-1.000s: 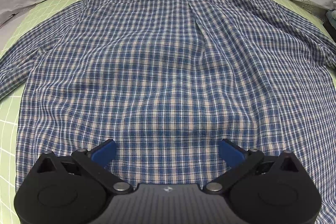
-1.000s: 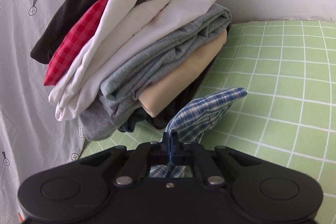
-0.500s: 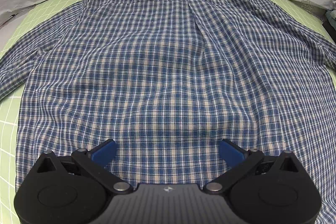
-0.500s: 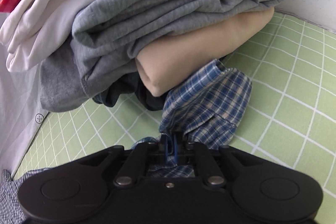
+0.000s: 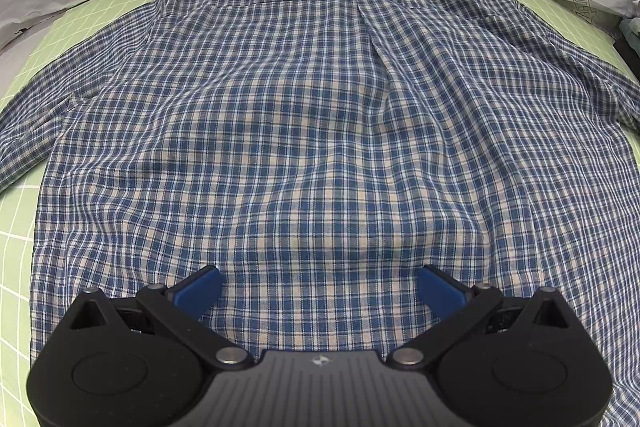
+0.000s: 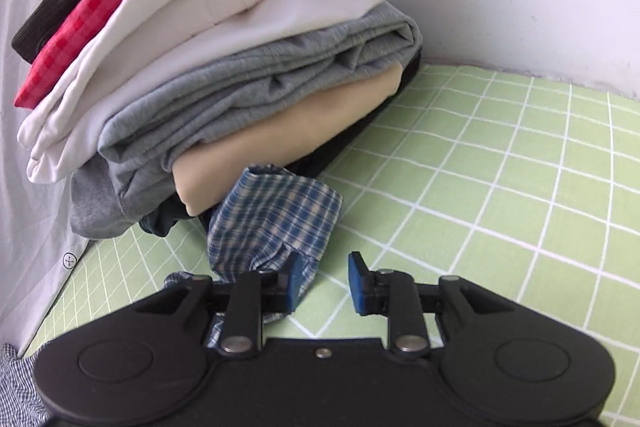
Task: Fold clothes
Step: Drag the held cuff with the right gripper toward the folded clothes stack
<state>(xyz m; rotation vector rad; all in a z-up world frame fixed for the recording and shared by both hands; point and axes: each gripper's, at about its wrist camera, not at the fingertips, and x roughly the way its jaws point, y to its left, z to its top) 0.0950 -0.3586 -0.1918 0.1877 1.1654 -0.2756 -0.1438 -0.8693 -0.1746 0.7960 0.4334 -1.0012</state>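
The blue plaid shirt (image 5: 312, 131) lies spread flat on the green grid mat (image 6: 500, 187), the left gripper (image 5: 320, 287) hangs wide open over it, and the right gripper (image 6: 323, 281) is partly open, empty, beside the sleeve (image 6: 276, 223) near the stacked clothes (image 6: 224, 67).

And the right gripper (image 6: 324, 277) lets go: its blue pads, pinched tight on the plaid sleeve (image 6: 276, 223) half a second ago, now stand parted with green mat (image 6: 500, 211) showing between them. The sleeve has dropped in a crumpled heap against the foot of the folded stack (image 6: 224, 75), one pad touching its near edge
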